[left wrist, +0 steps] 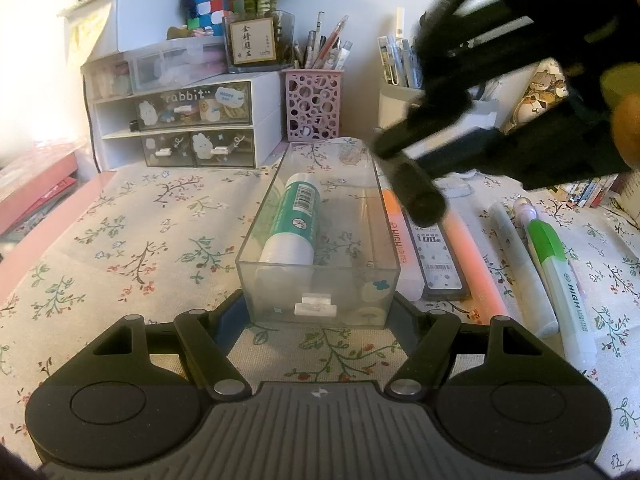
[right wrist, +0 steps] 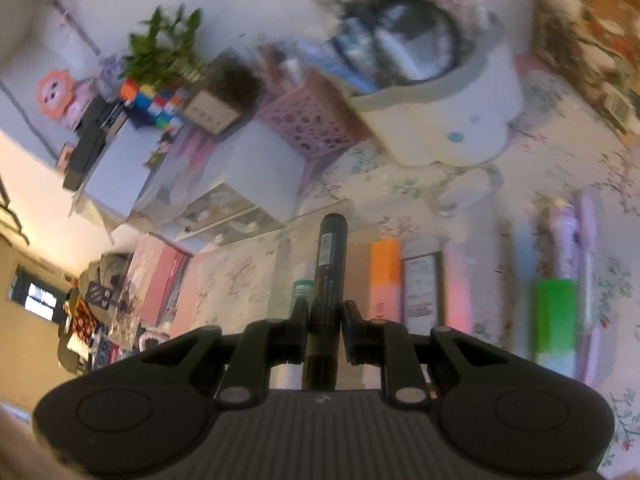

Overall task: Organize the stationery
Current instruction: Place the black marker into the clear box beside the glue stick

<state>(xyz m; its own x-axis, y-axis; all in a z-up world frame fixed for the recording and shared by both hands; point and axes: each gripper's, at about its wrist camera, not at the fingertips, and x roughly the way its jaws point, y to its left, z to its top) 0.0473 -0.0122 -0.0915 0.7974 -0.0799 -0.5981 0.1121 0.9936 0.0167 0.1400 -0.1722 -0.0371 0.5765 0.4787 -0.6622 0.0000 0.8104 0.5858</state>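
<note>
- The right gripper (right wrist: 325, 316) is clamped on a black marker (right wrist: 329, 276), a slim dark barrel with a white barcode label, pointing forward and held in the air above the right edge of the tray.
- The left gripper (left wrist: 320, 312) grips the near end of a clear plastic tray (left wrist: 280, 280), one finger on each side wall.
- The tray stands on the flowered tabletop (left wrist: 120, 248) and holds one glue stick (left wrist: 294, 220), green and white with a barcode.
- Just right of the tray lie, side by side: one orange highlighter (left wrist: 394, 232), one grey lead case (left wrist: 440, 260), one pink pen (left wrist: 476, 264), one pale pen (left wrist: 520, 264), one green highlighter (left wrist: 556, 272).
- Behind stand two pen cups: one pink (left wrist: 313, 104), one white (left wrist: 396, 108).
</note>
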